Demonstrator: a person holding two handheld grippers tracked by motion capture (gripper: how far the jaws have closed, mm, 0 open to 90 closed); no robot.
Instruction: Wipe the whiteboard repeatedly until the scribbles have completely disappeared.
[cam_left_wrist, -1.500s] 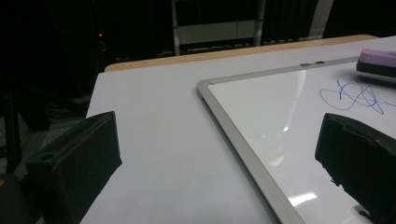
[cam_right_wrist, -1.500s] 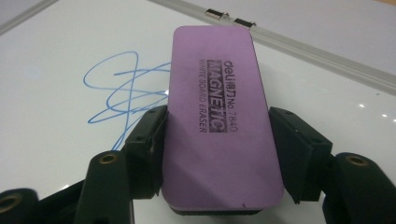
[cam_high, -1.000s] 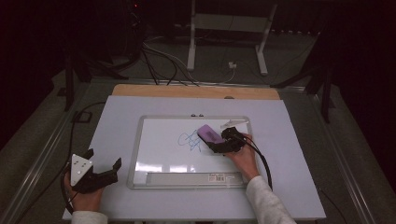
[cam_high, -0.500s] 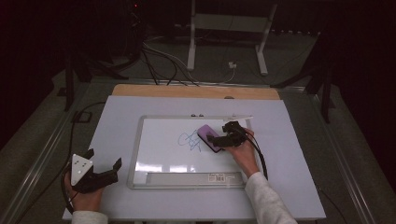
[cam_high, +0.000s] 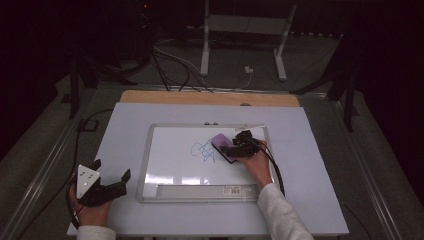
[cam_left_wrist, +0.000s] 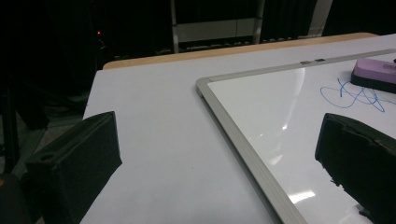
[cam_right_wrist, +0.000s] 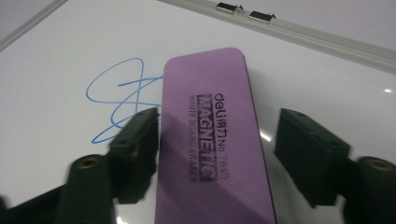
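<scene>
I am straddling the purple eraser (cam_right_wrist: 212, 140) with the right gripper (cam_high: 239, 149), its jaws apart, one touching the eraser's side and the other clear. The eraser is lying on the whiteboard (cam_high: 175, 165), overlapping the blue scribble (cam_high: 202, 150). I judge wiping is underway; next I need to clamp and sweep across the ink. The left gripper (cam_high: 111, 182) is resting spread open beside the whiteboard. The eraser's underside is hidden.

Dim, dark all round, lit only from above. Pale glare streaks on the whiteboard (cam_high: 175, 160), lower centre. Jaws soft and blurred at frame bottom; eraser (cam_right_wrist: 212, 135) print sharp.
</scene>
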